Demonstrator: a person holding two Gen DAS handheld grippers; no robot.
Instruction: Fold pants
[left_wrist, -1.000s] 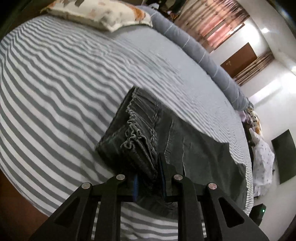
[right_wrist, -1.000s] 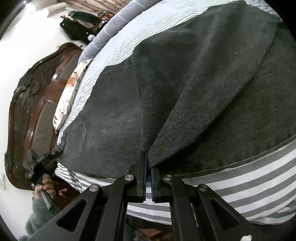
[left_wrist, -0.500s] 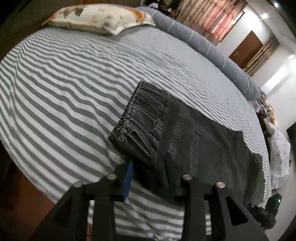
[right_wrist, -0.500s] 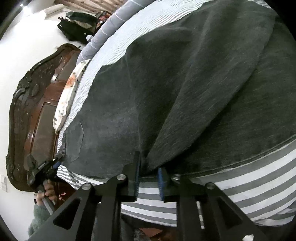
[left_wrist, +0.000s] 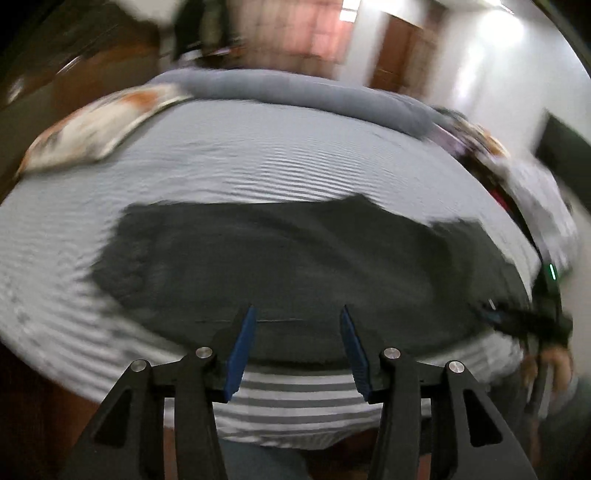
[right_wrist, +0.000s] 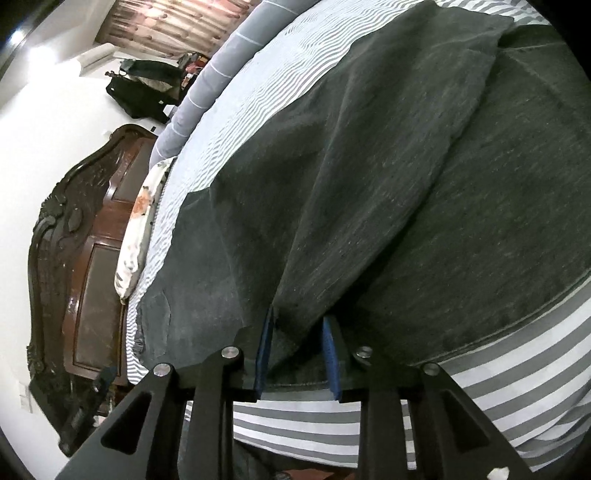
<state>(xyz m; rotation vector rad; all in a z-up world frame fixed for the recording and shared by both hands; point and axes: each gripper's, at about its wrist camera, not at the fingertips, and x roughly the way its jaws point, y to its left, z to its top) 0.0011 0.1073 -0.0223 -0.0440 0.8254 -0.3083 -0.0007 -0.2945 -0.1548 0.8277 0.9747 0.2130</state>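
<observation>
Jaws apart, right gripper straddling pants fold

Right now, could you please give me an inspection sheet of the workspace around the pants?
Surface: grey-and-white striped bed sheet, with the near edge of the bed in view.
Job's things: dark grey fabric pants lying spread on the sheet, one layer folded over another in the right wrist view.
Clutter: floral pillow and long grey bolster at the far side.
Grippers: left gripper open, nothing between its blue pads; right gripper open, a ridge of the pants lying between its pads.
Cables: nothing seen.
Surroundings: carved dark wooden headboard, black bag, reddish curtains, brown door; the left view is motion-blurred.
</observation>
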